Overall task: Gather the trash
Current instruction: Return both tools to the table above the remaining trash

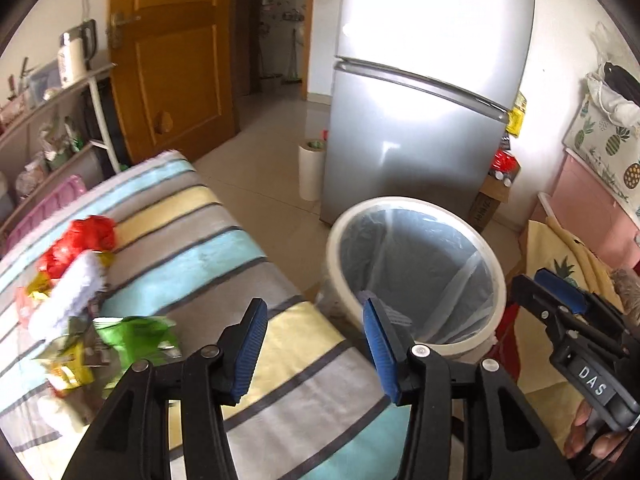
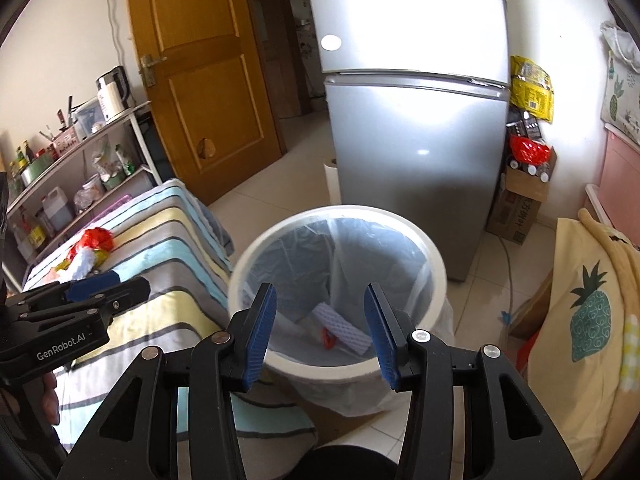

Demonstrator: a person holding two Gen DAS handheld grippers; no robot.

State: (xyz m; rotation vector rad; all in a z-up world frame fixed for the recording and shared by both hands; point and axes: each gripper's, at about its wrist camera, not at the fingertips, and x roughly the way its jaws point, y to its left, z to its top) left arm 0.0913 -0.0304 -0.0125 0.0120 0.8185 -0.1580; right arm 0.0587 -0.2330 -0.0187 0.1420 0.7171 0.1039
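A white trash bin [image 1: 416, 272] with a clear liner stands on the floor beside the striped bed [image 1: 192, 240]. In the right wrist view the bin [image 2: 338, 220] holds a white foam piece [image 2: 342, 326] and a red scrap [image 2: 327, 338]. Trash lies on the bed at the left: a red bag [image 1: 80, 244], a white foam piece [image 1: 72, 292], a green wrapper [image 1: 136, 336] and yellow wrappers [image 1: 68, 368]. My left gripper [image 1: 314, 340] is open and empty above the bed edge. My right gripper [image 2: 320, 330] is open and empty above the bin.
A silver fridge [image 2: 416, 120] stands behind the bin. A wooden door [image 2: 200, 64] and a shelf rack [image 2: 80, 160] with bottles are at the left. A pineapple-print blanket [image 2: 592, 320] is at the right. A paper roll [image 1: 310, 170] and a cardboard box [image 2: 516, 212] flank the fridge.
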